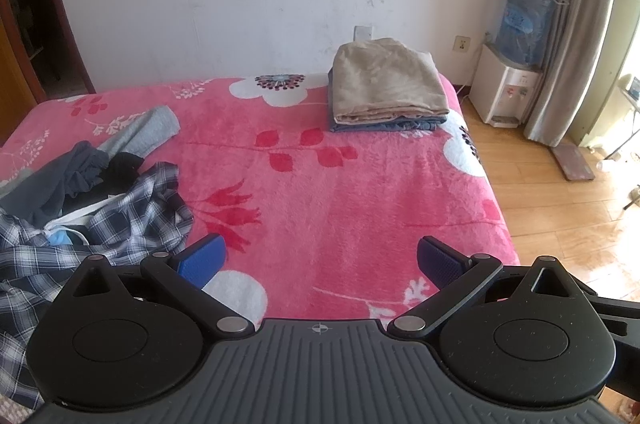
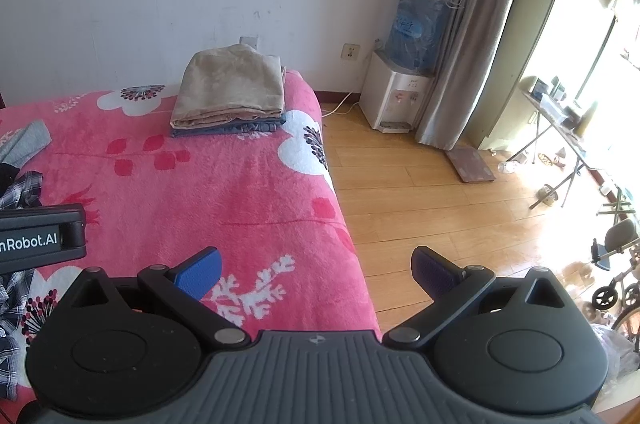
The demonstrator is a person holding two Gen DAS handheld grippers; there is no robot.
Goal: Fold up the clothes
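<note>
A heap of unfolded clothes lies on the left of the pink floral bed [image 1: 340,184]: a blue-and-white plaid shirt [image 1: 132,216], dark garments [image 1: 76,176] and a grey piece [image 1: 148,128]. A folded stack, a beige cloth [image 1: 384,80] on a blue one, sits at the bed's far right; it also shows in the right wrist view [image 2: 232,88]. My left gripper [image 1: 320,260] is open and empty above the bed's near part, right of the heap. My right gripper [image 2: 316,268] is open and empty over the bed's right edge. The left gripper's body [image 2: 40,240] shows at the left.
A white wall runs behind the bed. Wooden floor [image 2: 420,208] lies to the right, with a water dispenser [image 2: 396,96], a grey curtain [image 2: 472,36], a small mat [image 2: 472,164], a folding table [image 2: 560,120] and wheeled items by the bright window.
</note>
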